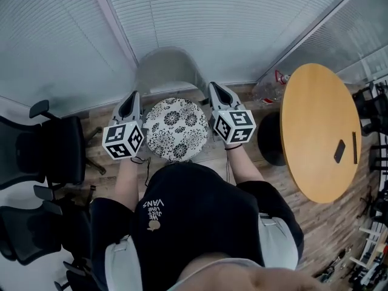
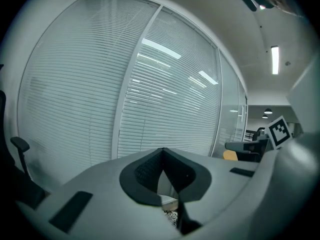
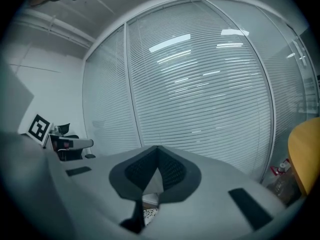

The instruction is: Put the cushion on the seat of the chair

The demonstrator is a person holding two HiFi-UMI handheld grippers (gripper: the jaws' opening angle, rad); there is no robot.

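On the chair seat: a round cushion (image 1: 176,129) with a black-and-white flower print lies flat in front of the curved grey back of the chair (image 1: 170,65). It covers nearly all of the seat.
Left gripper (image 1: 133,96): just beside the chair's left side, held level and pointing past the chair back. The jaws are clenched tip to tip with nothing between them. A sliver of the cushion's print shows through the gap below the tips.
Right gripper (image 1: 214,87): just beside the chair's right side, also level and pointing the same way. The jaws are clenched tip to tip and grip nothing. The same sliver of print shows underneath.
Contact: cannot tell whether either gripper touches the cushion's rim.
Behind the chair: blinds (image 1: 230,17) over glass walls that meet in a corner, close to the chair back.
Right of the chair: a round wooden table (image 1: 315,114) with its black foot (image 1: 270,139) near the chair. A small dark flat thing (image 1: 340,151) lies on the top.
Right and behind the chair: a clear bottle (image 1: 274,80) with a red cap lies on the floor by the wall.
Left of the chair: black office chairs (image 1: 54,153), well apart from it.
In front of the chair: a person in a black shirt (image 1: 194,217), forearms reaching to both grippers.
Under the chair: a wooden floor (image 1: 327,223).
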